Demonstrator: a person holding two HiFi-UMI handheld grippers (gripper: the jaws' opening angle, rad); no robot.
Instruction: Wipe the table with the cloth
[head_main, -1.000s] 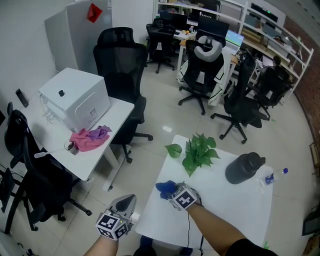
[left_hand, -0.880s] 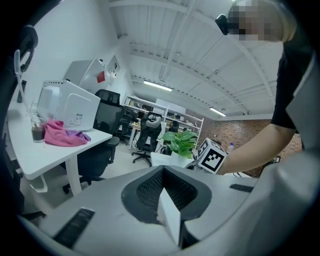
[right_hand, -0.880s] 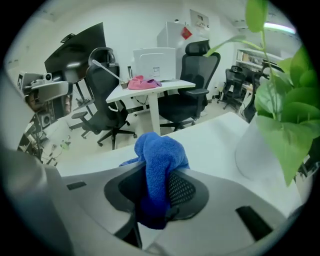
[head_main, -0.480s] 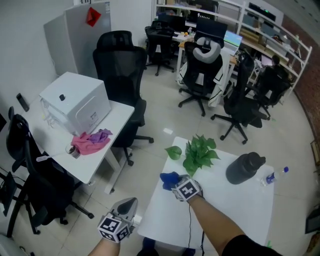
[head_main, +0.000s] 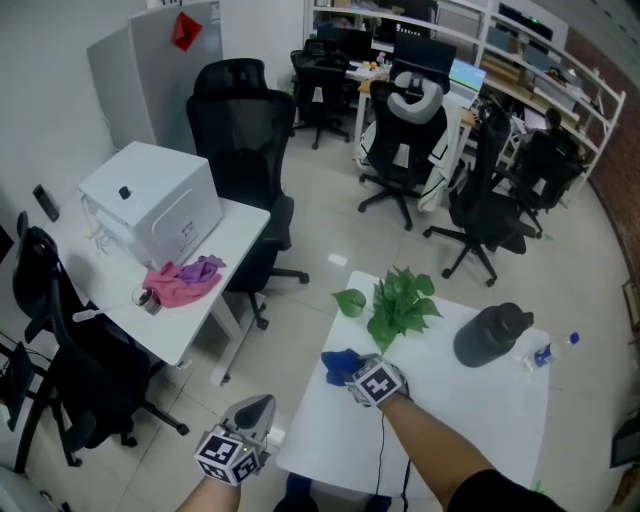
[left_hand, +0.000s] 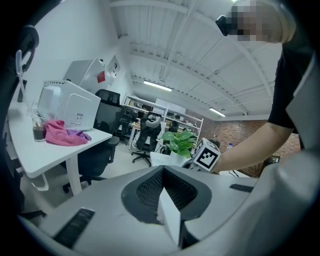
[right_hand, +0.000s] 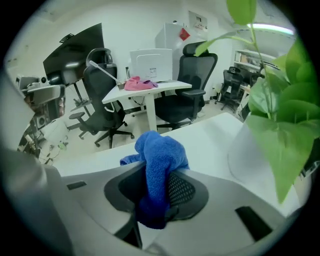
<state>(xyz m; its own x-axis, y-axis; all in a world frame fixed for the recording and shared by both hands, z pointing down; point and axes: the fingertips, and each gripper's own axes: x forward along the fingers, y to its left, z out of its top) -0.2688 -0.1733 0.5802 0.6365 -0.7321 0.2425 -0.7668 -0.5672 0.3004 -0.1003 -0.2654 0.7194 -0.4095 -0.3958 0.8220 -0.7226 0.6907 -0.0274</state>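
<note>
A blue cloth (head_main: 339, 361) is bunched at the left edge of the white table (head_main: 470, 420), close to the potted plant (head_main: 401, 304). My right gripper (head_main: 356, 371) is shut on the blue cloth. In the right gripper view the cloth (right_hand: 159, 159) hangs over and between the jaws of the right gripper (right_hand: 154, 201), just above the tabletop (right_hand: 200, 140). My left gripper (head_main: 253, 411) hovers off the table's near left corner, above the floor. The left gripper (left_hand: 167, 202) has its jaws together and nothing between them.
A black jug (head_main: 490, 335) and a small water bottle (head_main: 553, 350) stand at the table's far right. The plant's leaves (right_hand: 280, 100) hang right beside the cloth. A side desk (head_main: 215, 300) to the left bears a white box (head_main: 150, 205) and a pink cloth (head_main: 180, 280). Office chairs (head_main: 245, 130) stand beyond.
My right gripper has slid the blue cloth a little farther along the table's left edge toward the plant. The left gripper has hardly moved.
</note>
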